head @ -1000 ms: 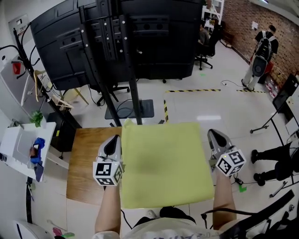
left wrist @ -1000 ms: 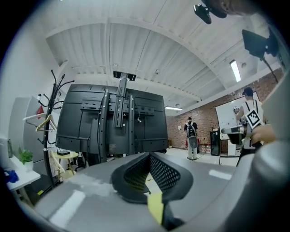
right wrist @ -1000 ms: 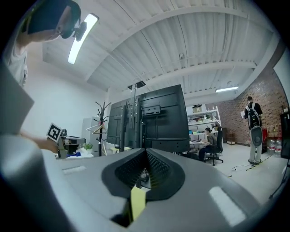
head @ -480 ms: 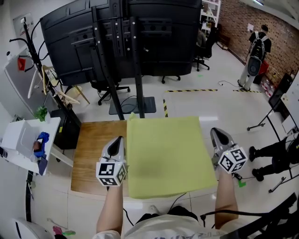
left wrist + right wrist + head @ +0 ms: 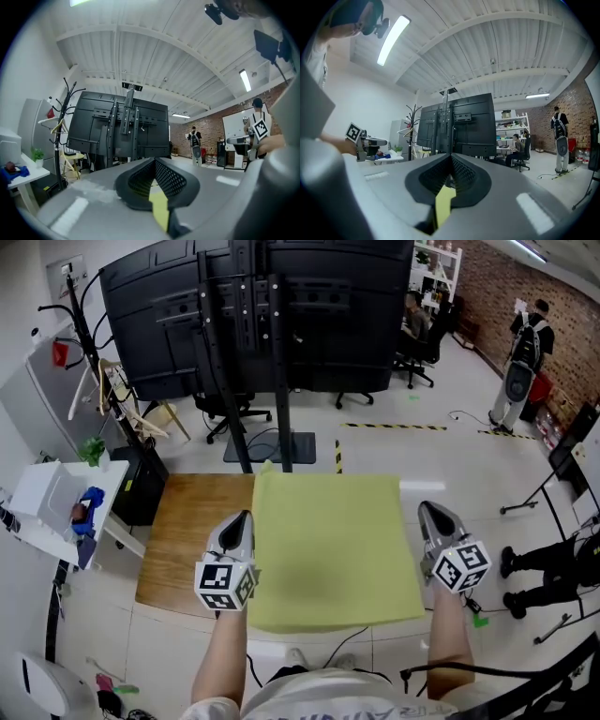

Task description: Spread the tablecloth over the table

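Observation:
A yellow-green tablecloth hangs stretched flat and level between my two grippers, above the wooden table. It covers the table's right part; the left strip of wood shows bare. My left gripper is shut on the cloth's left edge. A sliver of yellow cloth shows pinched between its jaws in the left gripper view. My right gripper is shut on the right edge, and the right gripper view shows the cloth clamped the same way.
A large black screen on a stand rises just beyond the table. A white side table with small items and a coat rack stand at the left. A person stands far right; tripod legs lie at right.
Both grippers and the stretched cloth have shifted together toward the left over the table. More of the cloth now lies above the wood.

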The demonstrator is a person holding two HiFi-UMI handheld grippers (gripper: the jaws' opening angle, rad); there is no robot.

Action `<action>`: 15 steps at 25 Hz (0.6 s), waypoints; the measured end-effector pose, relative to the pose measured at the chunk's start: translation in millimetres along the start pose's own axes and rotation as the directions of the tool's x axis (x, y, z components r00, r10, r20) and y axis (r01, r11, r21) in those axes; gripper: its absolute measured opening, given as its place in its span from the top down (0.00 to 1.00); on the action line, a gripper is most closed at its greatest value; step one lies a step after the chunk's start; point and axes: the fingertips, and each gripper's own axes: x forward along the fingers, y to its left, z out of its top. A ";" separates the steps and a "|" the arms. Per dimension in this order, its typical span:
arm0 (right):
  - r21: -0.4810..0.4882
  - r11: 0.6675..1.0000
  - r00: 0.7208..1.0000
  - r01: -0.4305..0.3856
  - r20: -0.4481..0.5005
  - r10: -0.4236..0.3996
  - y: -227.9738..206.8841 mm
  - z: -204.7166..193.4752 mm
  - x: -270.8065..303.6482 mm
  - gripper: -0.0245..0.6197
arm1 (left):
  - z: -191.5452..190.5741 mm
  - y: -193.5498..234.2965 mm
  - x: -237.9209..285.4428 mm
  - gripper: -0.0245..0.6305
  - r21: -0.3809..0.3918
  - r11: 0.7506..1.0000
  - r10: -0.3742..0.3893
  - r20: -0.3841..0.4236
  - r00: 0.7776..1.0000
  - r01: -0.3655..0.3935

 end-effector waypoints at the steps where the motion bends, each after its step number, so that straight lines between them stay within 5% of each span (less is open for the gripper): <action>1: 0.000 1.000 1.000 -0.001 -0.003 0.001 -1.3 -1.9 -1.7 0.95 | 0.8 -4.1 -2.1 0.95 0.001 1.000 0.001 0.002 1.000 -0.001; 15: -0.008 1.000 1.000 -0.002 -0.014 0.002 -12.2 -7.2 -26.1 0.95 | 9.0 -36.4 -3.4 0.95 0.001 1.000 -0.015 0.016 1.000 0.015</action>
